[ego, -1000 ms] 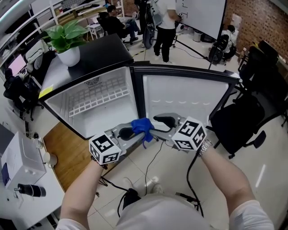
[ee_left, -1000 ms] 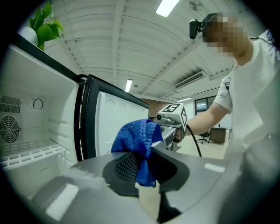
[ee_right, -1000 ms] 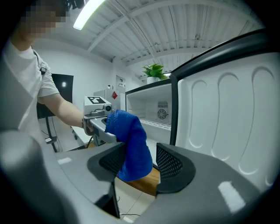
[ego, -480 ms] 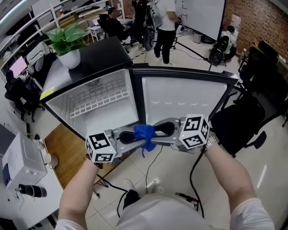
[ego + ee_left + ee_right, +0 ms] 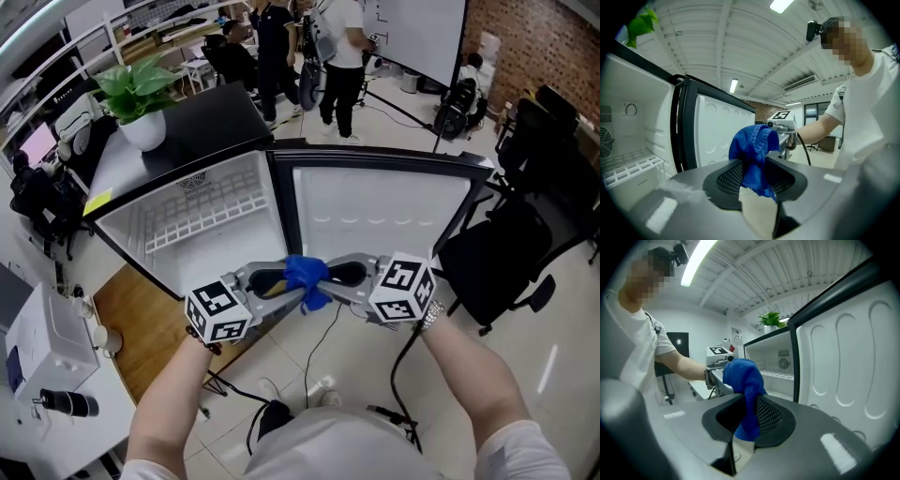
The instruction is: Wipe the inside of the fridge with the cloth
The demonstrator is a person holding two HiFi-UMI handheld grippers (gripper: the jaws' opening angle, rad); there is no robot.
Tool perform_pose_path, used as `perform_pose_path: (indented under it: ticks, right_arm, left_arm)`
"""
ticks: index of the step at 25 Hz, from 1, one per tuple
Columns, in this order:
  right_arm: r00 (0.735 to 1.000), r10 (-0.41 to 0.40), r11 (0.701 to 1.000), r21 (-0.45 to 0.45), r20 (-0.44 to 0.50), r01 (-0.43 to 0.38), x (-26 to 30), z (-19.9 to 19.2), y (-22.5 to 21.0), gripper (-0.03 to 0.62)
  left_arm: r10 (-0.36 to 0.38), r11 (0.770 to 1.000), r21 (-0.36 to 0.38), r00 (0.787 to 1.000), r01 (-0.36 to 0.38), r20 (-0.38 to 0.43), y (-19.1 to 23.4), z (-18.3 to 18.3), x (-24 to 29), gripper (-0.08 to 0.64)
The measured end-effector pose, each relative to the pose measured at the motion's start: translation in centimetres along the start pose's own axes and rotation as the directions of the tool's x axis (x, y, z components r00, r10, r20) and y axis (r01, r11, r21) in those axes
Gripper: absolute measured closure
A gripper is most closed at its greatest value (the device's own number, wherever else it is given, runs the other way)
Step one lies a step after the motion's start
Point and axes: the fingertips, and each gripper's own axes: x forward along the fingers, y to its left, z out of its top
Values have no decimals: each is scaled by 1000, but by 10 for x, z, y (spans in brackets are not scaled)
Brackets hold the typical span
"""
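A blue cloth (image 5: 305,273) hangs between my two grippers, which meet tip to tip in front of the open fridge (image 5: 169,246). My right gripper (image 5: 320,278) has just been closing and is shut on the cloth (image 5: 743,380), its pads pressing the hanging fold. My left gripper (image 5: 296,282) has just been opening. The cloth (image 5: 752,150) still sits between its jaws with a gap at each pad. The fridge holds a white wire shelf (image 5: 202,211), and its door (image 5: 375,220) stands open to the right.
A potted plant (image 5: 136,89) stands on the fridge top. Black office chairs (image 5: 506,244) sit to the right of the door. People stand at the back (image 5: 342,47). A cable (image 5: 319,342) trails on the tiled floor, and a white table (image 5: 42,347) is at the left.
The right gripper's wide jaws have closed onto the cloth. The left gripper's jaws, which were gripping it, have spread apart. Both hands stayed about where they were.
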Motion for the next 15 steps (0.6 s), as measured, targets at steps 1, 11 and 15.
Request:
perform_pose_path:
  ticks: [1, 11, 15]
  right_arm:
    - [999, -38, 999, -13, 7, 38, -2, 1, -5, 535]
    - [922, -361, 929, -26, 138, 368, -26, 31, -53, 535]
    - [876, -438, 894, -7, 202, 449, -28, 53, -63, 535]
  left_arm:
    - [23, 1000, -10, 1000, -23, 7, 6, -1, 0, 397]
    - [297, 939, -184, 955, -289, 17, 67, -49, 11, 345]
    - [419, 887, -189, 906, -421, -57, 89, -71, 26, 352]
